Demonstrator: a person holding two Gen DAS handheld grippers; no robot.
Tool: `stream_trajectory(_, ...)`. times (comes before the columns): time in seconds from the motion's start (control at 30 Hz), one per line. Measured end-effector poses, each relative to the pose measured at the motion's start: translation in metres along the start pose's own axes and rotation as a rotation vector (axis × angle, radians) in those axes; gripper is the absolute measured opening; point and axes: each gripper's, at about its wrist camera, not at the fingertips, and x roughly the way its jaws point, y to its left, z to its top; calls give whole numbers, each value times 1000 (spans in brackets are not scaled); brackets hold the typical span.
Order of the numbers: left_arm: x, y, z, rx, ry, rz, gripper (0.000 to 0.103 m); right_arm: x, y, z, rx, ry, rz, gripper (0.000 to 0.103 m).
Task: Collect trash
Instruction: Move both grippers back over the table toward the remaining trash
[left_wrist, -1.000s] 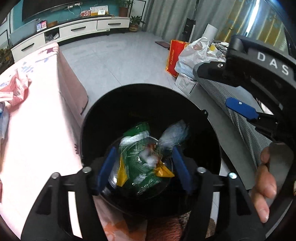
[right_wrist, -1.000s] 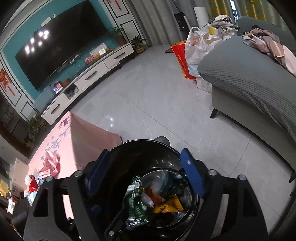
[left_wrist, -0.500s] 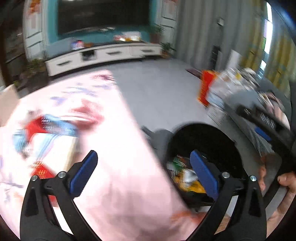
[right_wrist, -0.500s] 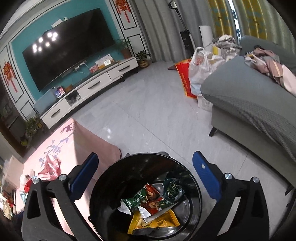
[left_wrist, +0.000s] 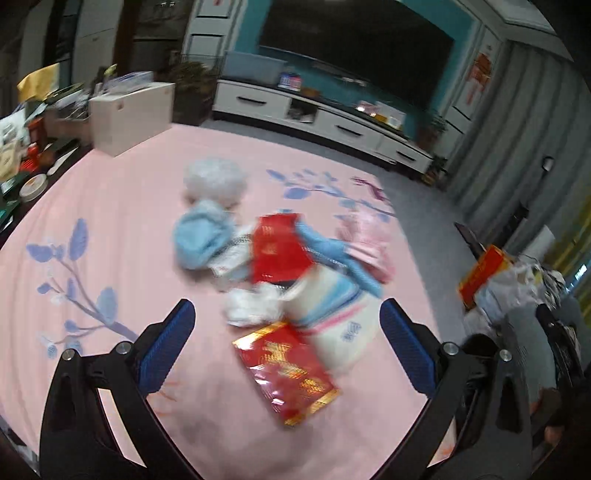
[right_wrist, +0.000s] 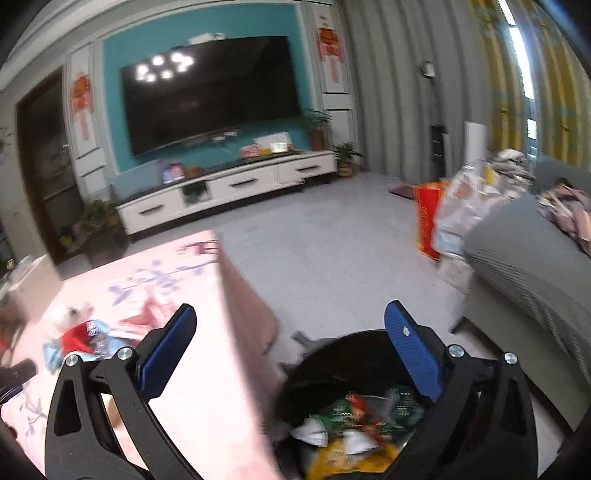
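Trash everywhere ahead of the left tool (left_wrist: 286, 314): a red and gold foil packet (left_wrist: 286, 373) lies flat on the pink worktop (left_wrist: 110, 221), right between the spread blue pads, nearest the camera. Just beyond it sits a white pack with blue and pink stripes (left_wrist: 332, 306), touching a crumpled white wrapper (left_wrist: 251, 304) toward the left pad. Farther out, a red packet (left_wrist: 277, 251), a light blue crumpled bag (left_wrist: 201, 236) and a pale clear plastic wad (left_wrist: 214, 181) are bunched together; edges are blurred, so what overlaps what is hard to call. A pink wrapper (left_wrist: 365, 240) lies off to the right of the heap.

The left tool hangs over the worktop, tilted down at the pile, jaws wide apart and holding nothing.

Over to the right tool (right_wrist: 288, 339): also spread wide, empty, pointed out across the room. Below it, under its right pad, the black trash bin (right_wrist: 332, 354) stands on the grey floor (right_wrist: 332, 251), beside the worktop's (right_wrist: 207, 369) draped edge, with green, red and yellow wrappers (right_wrist: 354, 417) inside. Off beyond its left pad, the same trash pile (right_wrist: 81, 336) shows on the worktop. A grey sofa (right_wrist: 524, 266) sits to the right, a television (right_wrist: 210, 92) straight ahead on the far wall.
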Motion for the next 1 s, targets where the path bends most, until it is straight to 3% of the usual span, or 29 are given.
stream_trajectory(0.13, 4, 27, 1, -38, -6, 79, 100, 12, 36, -14, -34, 38, 96, 100)
stream_trajectory(0.27, 4, 45, 6, -83, -10, 89, 100, 23, 60, -28, -53, 61, 153, 100)
stream_trajectory(0.57, 6, 54, 7, -93, -9, 79, 100, 31, 94, -50, -171, 43, 84, 100)
stream_trajectory(1.0, 7, 52, 7, -75, -9, 87, 100, 28, 105, -62, -255, 14, 44, 100)
